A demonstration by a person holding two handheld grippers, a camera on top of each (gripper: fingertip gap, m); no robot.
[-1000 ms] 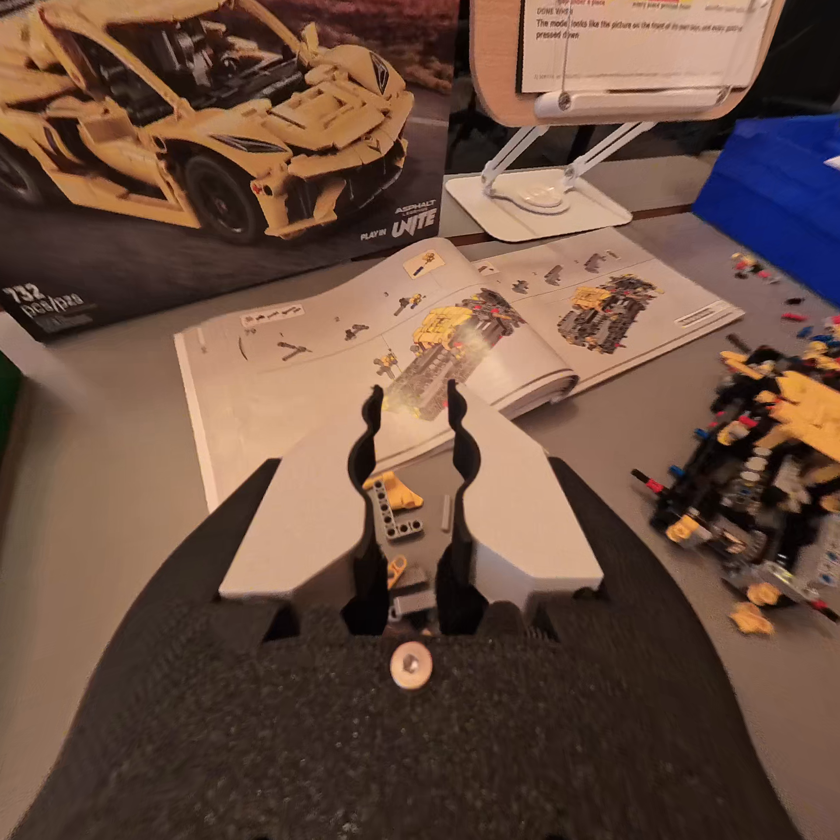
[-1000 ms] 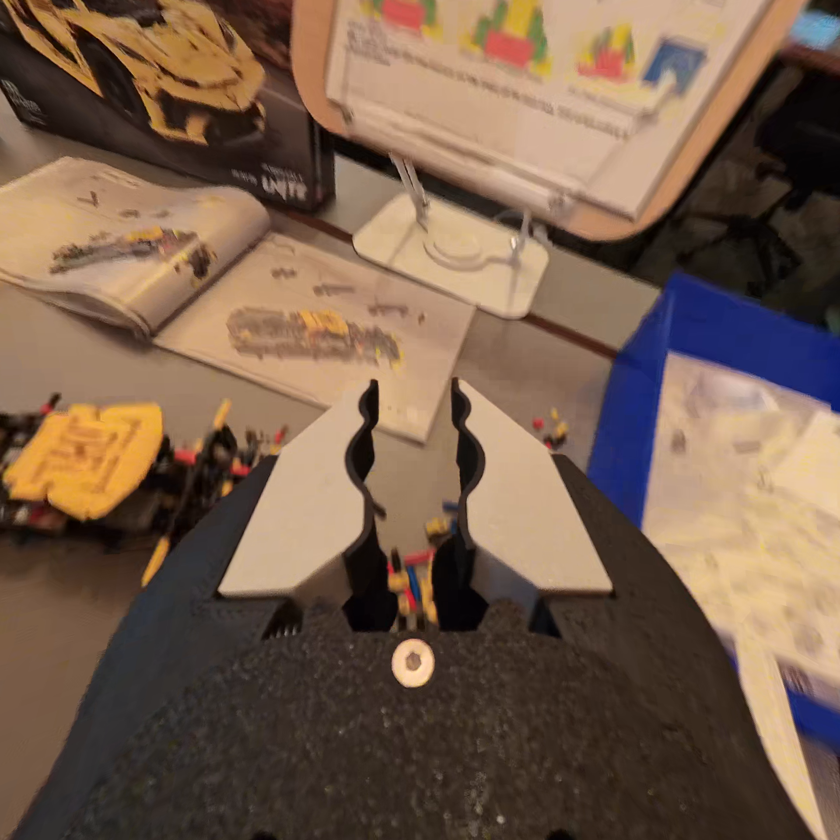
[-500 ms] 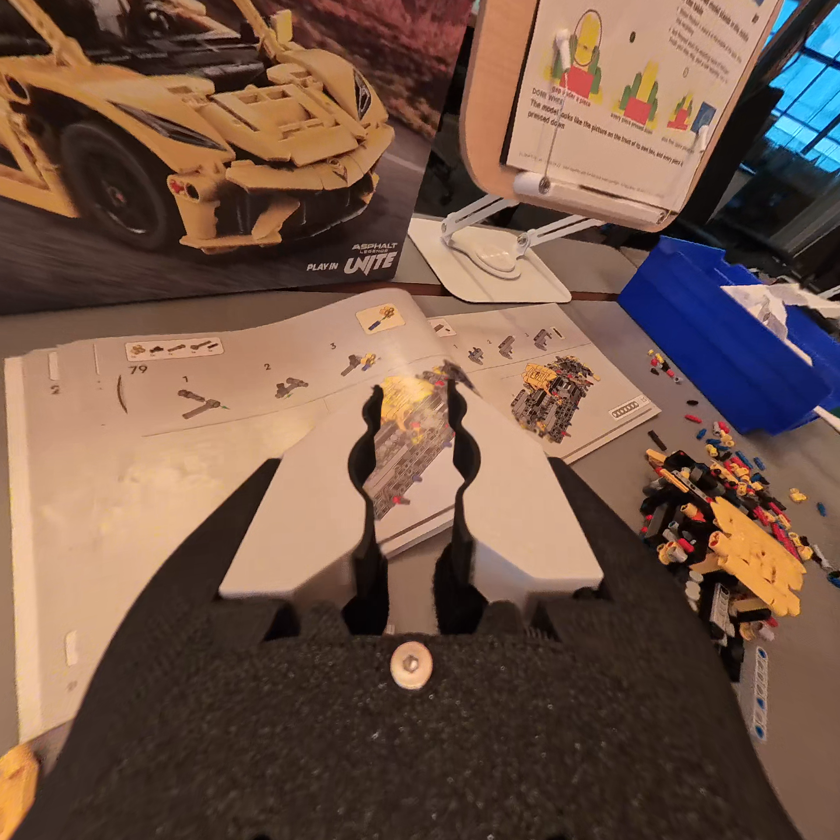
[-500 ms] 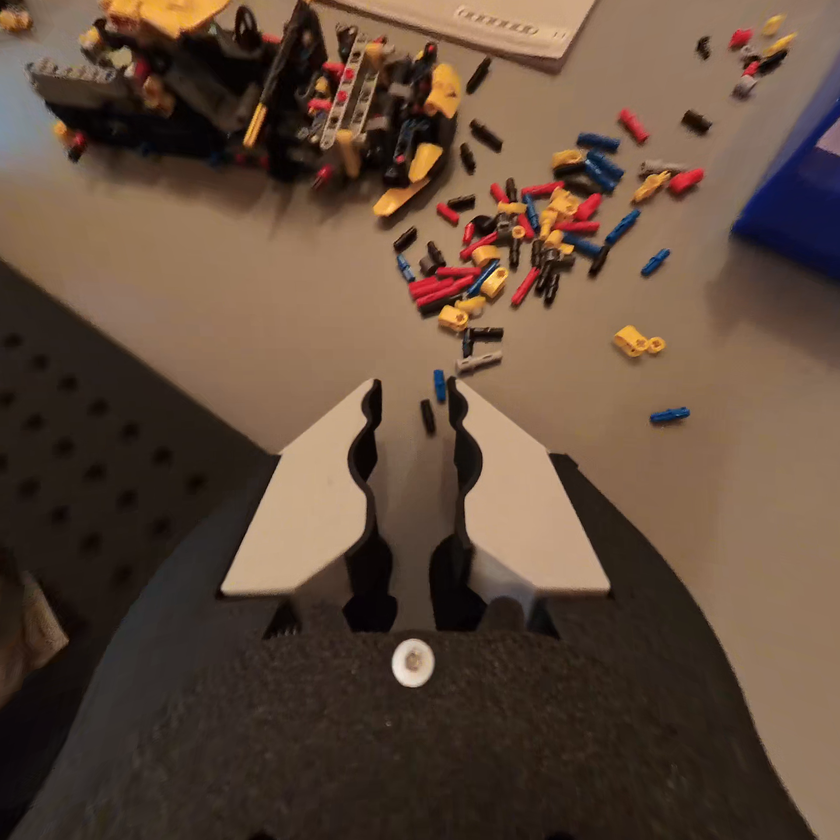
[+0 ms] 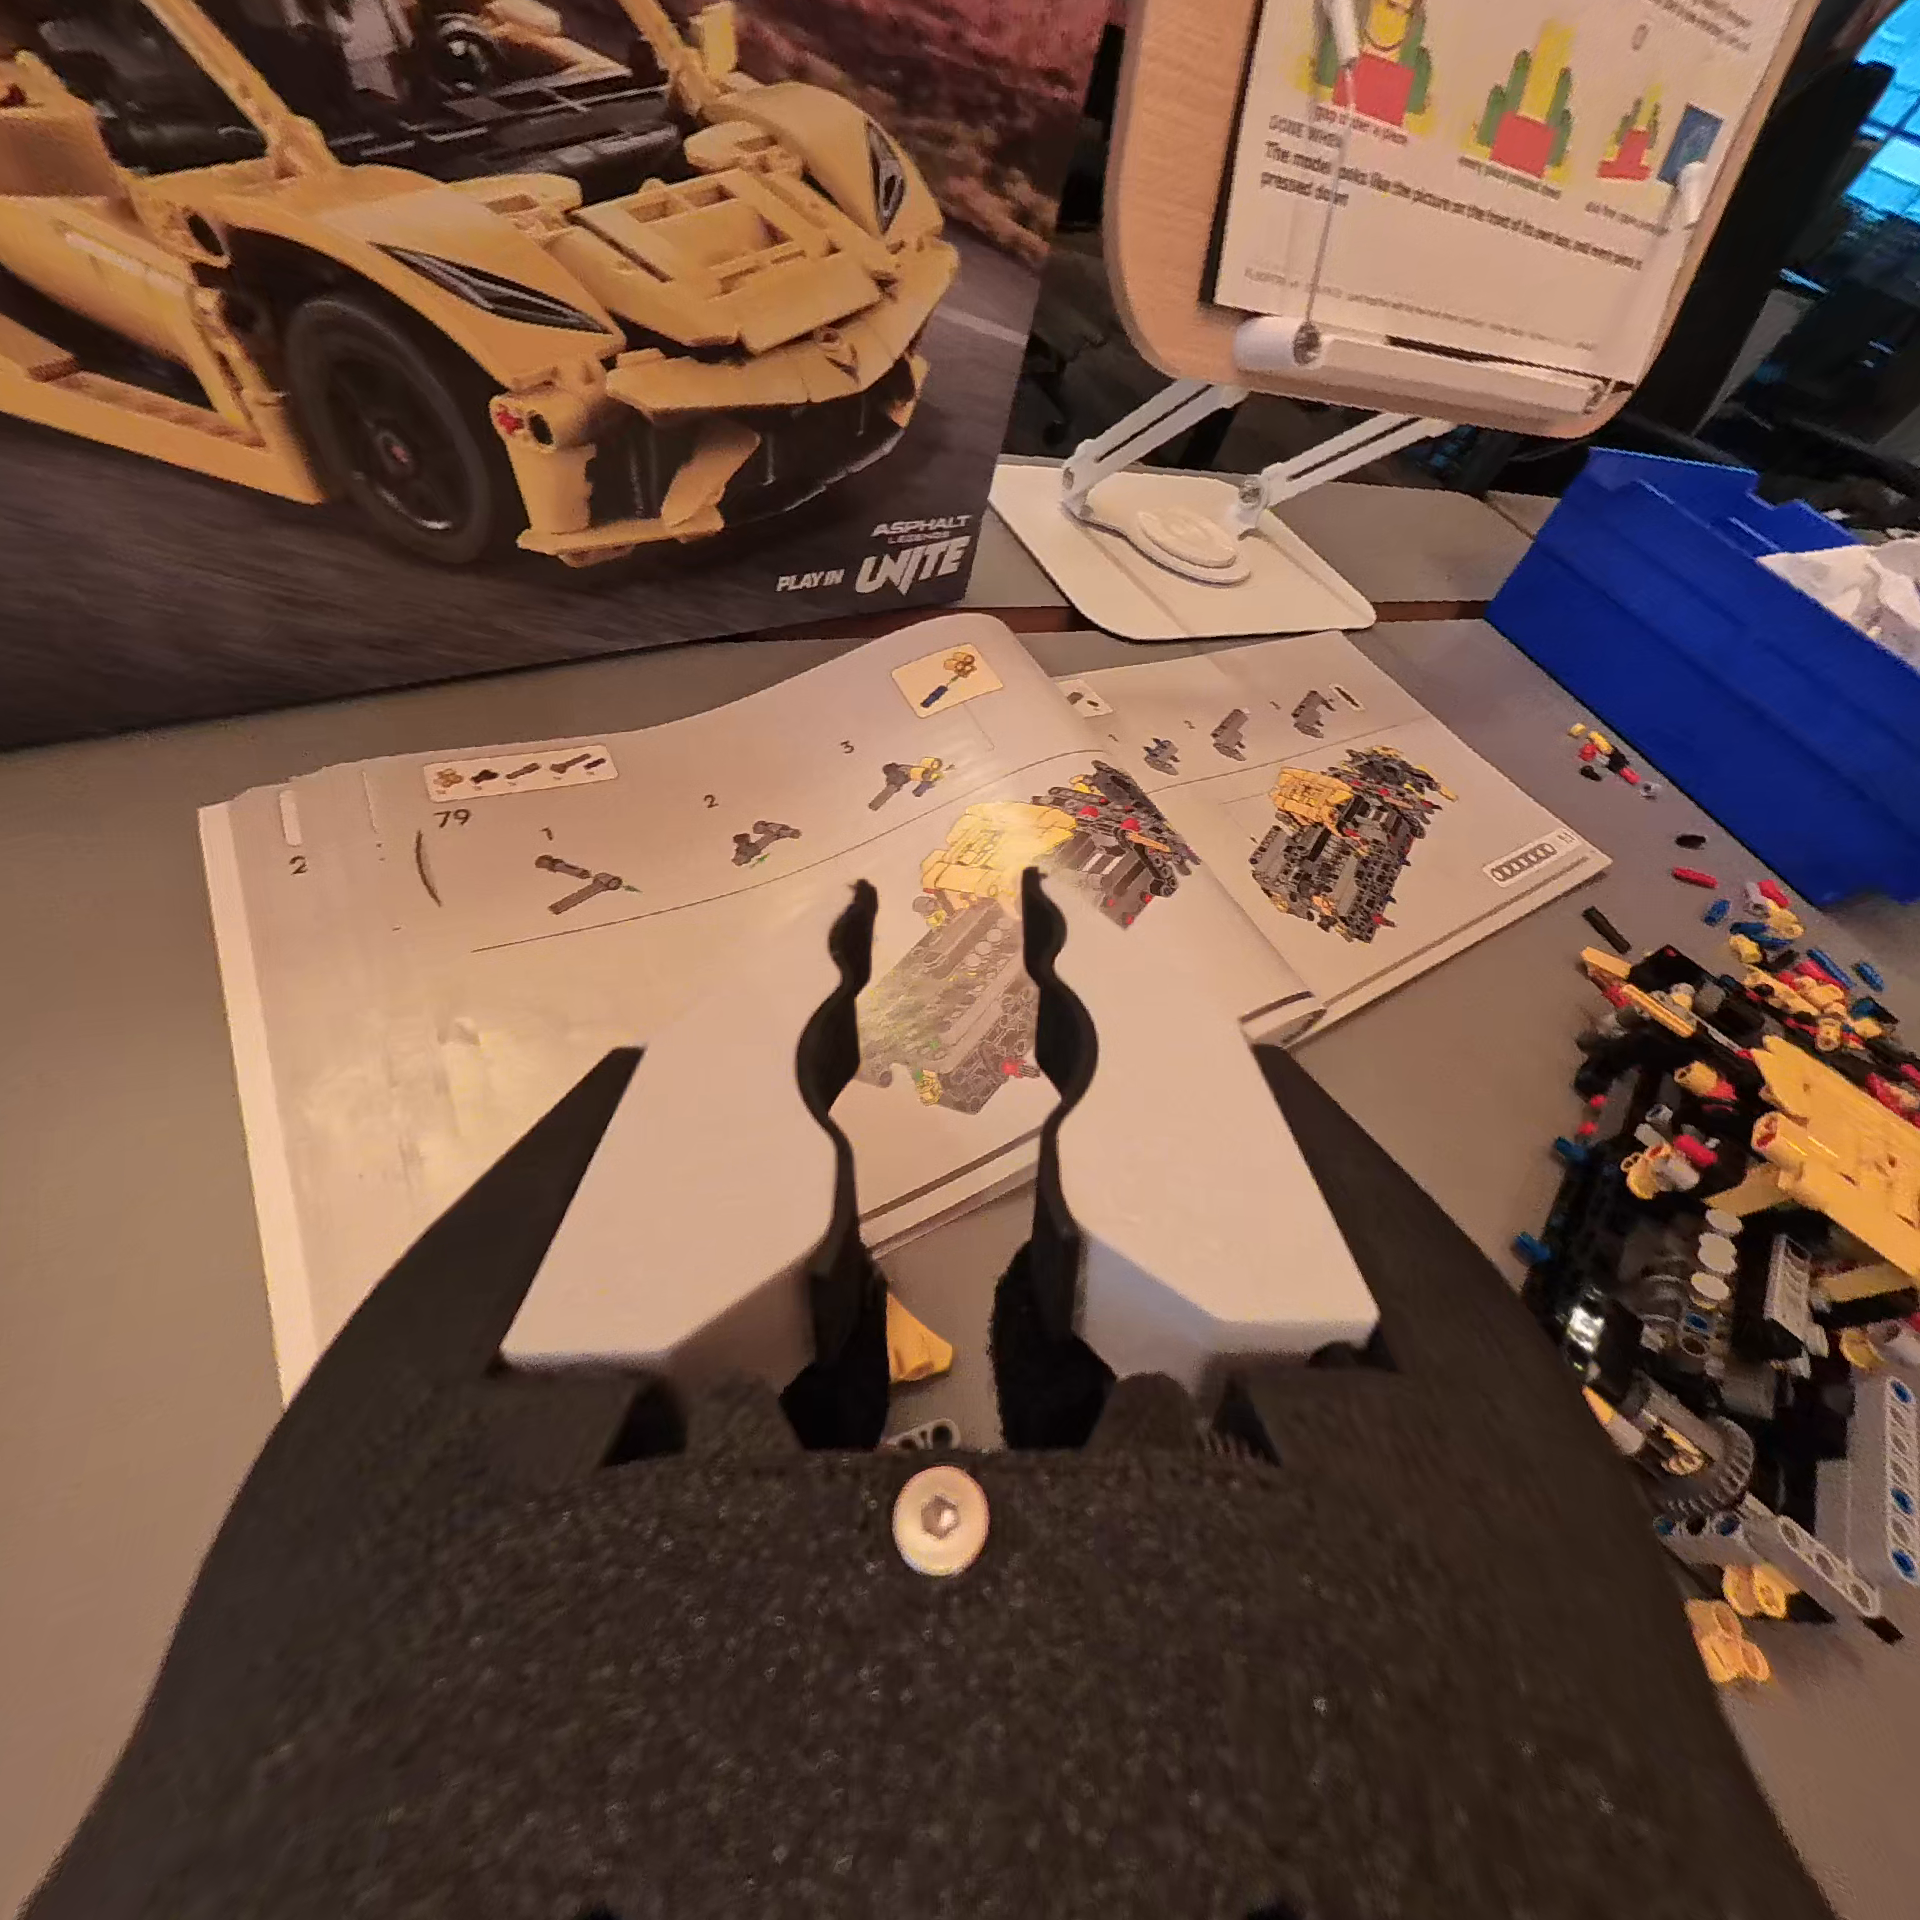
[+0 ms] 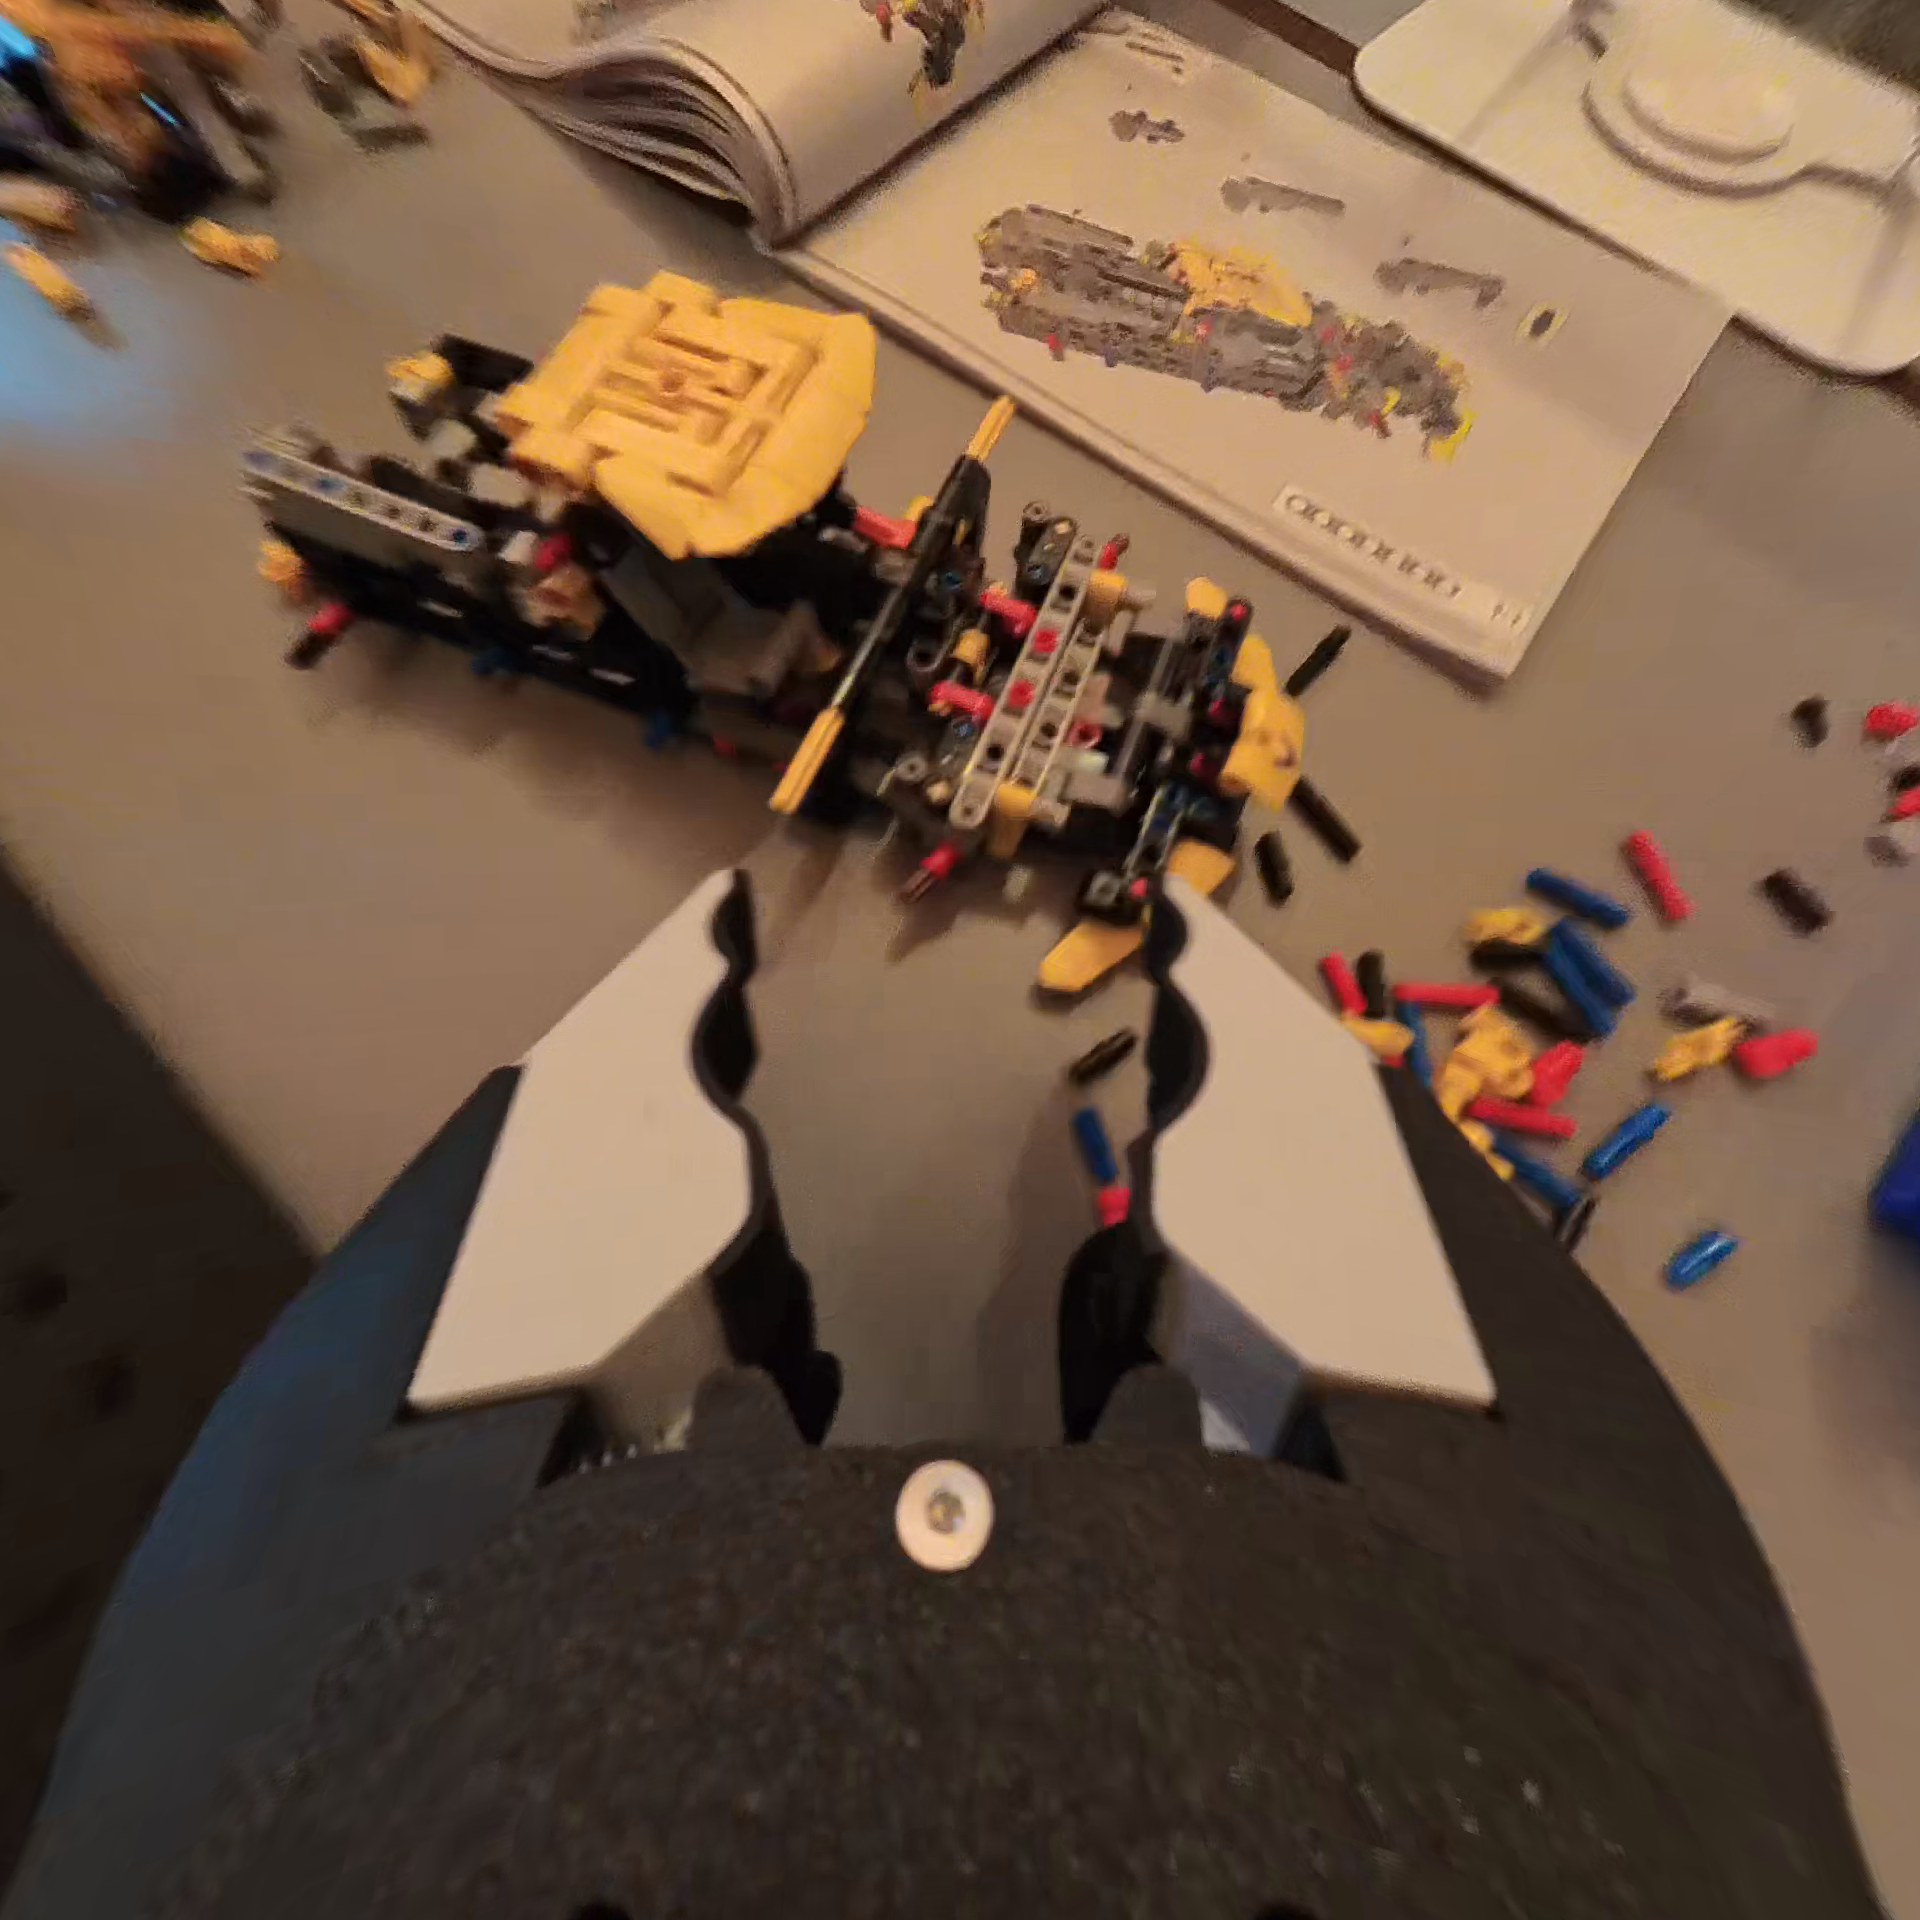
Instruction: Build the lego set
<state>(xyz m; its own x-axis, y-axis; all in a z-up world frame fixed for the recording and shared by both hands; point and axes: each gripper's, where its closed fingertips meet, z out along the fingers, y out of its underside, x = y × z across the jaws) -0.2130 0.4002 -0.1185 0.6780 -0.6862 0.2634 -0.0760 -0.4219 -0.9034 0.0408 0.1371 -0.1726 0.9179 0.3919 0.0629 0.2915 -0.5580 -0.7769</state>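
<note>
Broadly, a grey table point(image 5: 125, 1039) carries all the items. Upright at its far edge stands the set's box point(image 5: 468, 312), printed with a yellow car. Beside the box, a wooden board on a white stand point(image 5: 1195, 540) holds a printed sheet. A blue bin point(image 5: 1683, 707) sits at the right edge, with crumpled white material inside.

Flat in front of the box lies the open instruction booklet point(image 5: 623, 935), its pages showing build steps. Right of the booklet rests the partly built model point(image 6: 790, 582), a black and grey frame topped by a yellow panel point(image 6: 686, 405), with red and blue pins protruding. Loose pins point(image 6: 1538, 1029) in red, blue, black and yellow are scattered on the table just right of the model.

Left gripper point(image 5: 940, 894): held over the booklet, its two fingers a modest gap apart, holding nothing; a small yellow piece point(image 5: 914, 1345) lies on the table beneath it.

Right gripper point(image 6: 951, 894): held just short of the model's near end, fingers spread wide, nothing between them; a blue pin point(image 6: 1093, 1138) lies on the table below the gap.
</note>
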